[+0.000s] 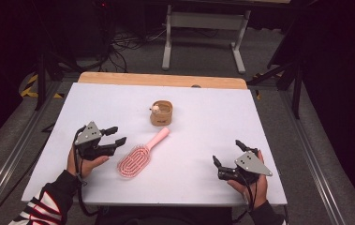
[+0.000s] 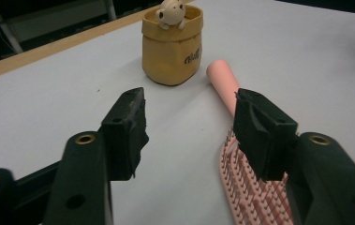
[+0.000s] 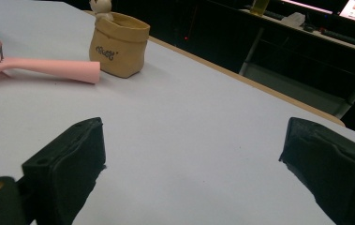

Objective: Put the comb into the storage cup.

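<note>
- A big white table (image 1: 203, 140) is seen from the high view, with a strip of wood (image 1: 161, 79) along its far edge.
- A grey stand (image 1: 205, 28) is seen on the floor behind the table.
- Two hands are seen at the near side of the table, and a gripper is held in each one.
- The left gripper (image 1: 114, 136) is held near the left side of the table. Its jaws are spread apart, and nothing is held between them.
- The right gripper (image 1: 226, 152) is held near the right side, well apart from the other things. Its jaws are spread wide, and nothing is held between them.
- A pink brush (image 1: 140, 154) is laid flat on the table, just beside the left gripper. Its bristles are turned up. Its handle is pointed at the pot.
- In the left gripper view, the brush (image 2: 240, 164) is seen partly under the right-hand jaw, but it is not pinched.
- A small tan pot (image 1: 161, 113) is stood upright past the brush, close to the tip of the handle.
- A tiny toy animal (image 2: 170, 11) is seen at the rim of the pot.
</note>
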